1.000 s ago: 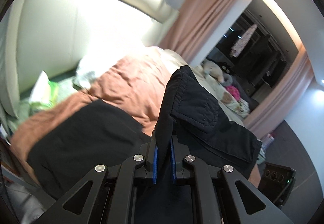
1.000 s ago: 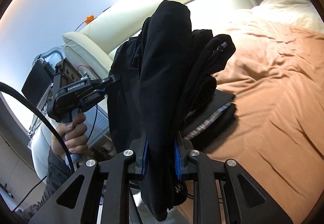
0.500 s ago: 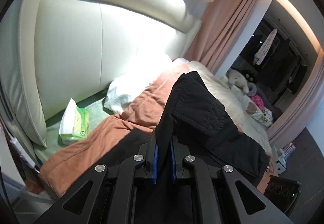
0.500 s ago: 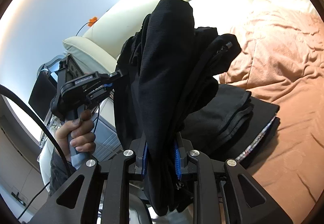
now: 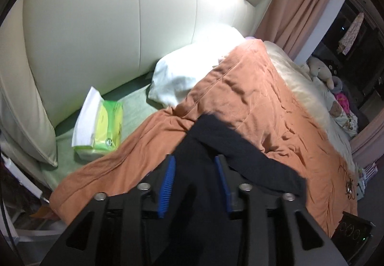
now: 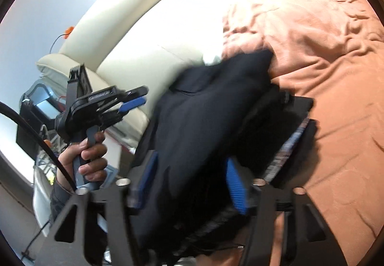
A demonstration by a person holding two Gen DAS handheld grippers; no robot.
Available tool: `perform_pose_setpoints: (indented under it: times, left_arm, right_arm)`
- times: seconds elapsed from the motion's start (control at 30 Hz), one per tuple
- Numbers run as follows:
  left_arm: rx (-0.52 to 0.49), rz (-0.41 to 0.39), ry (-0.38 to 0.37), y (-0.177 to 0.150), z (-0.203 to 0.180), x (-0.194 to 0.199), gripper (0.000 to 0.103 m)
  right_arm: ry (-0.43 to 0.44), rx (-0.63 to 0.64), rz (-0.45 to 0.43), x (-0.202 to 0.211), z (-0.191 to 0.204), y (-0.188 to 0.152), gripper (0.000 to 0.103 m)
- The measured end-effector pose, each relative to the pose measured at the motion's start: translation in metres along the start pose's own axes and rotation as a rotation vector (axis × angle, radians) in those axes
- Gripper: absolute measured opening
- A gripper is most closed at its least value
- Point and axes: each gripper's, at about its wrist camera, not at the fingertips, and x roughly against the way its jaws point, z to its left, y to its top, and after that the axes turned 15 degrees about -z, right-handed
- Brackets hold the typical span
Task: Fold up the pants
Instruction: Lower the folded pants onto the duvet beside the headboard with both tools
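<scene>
The black pants (image 5: 216,143) lie bunched on the orange blanket (image 5: 254,97), running back under my left gripper (image 5: 194,160). Its blue pads stand apart and its jaws are opening; the cloth sits low between them, not pinched. In the right wrist view the pants (image 6: 204,117) slump in a blurred heap over a dark folded stack (image 6: 292,138). My right gripper (image 6: 192,157) is also opening, with the cloth loose between its pads. The left gripper (image 6: 144,95) shows there too, held by a hand (image 6: 88,157), off to the left of the pants.
A cream padded headboard (image 5: 120,25) rises behind the bed. A green tissue pack (image 5: 98,126) and a white pillow (image 5: 192,69) lie near it. Stuffed toys (image 5: 321,71) sit at the far side, by pink curtains (image 5: 300,1). Orange blanket (image 6: 331,78) spreads to the right.
Both grippers came down toward the bed and their jaws parted. The pants, which hung pinched and upright in both, have dropped onto the blanket and stack.
</scene>
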Motion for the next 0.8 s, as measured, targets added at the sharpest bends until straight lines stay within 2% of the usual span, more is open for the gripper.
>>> perform_pose_setpoints:
  times: [0.13, 0.33, 0.4, 0.5, 0.8]
  left_arm:
    - [-0.001, 0.003, 0.006, -0.011, 0.008, 0.013, 0.043]
    - [-0.012, 0.004, -0.004, -0.031, 0.006, 0.043, 0.043]
    - [-0.020, 0.000, 0.001, -0.039, 0.003, 0.052, 0.043]
    - [-0.013, -0.007, -0.006, -0.051, -0.002, 0.063, 0.043]
    - [0.013, -0.015, -0.037, -0.083, -0.015, 0.070, 0.043]
  right_arm:
    - [-0.017, 0.016, -0.024, 0.018, -0.003, 0.002, 0.060]
    - [0.010, 0.149, -0.057, 0.033, 0.017, 0.027, 0.060]
    - [0.021, 0.199, -0.053, 0.030, 0.022, 0.036, 0.053]
    - [0.029, 0.257, -0.022, 0.020, 0.031, 0.040, 0.046]
    - [0.011, 0.379, 0.003, -0.028, 0.047, 0.055, 0.045]
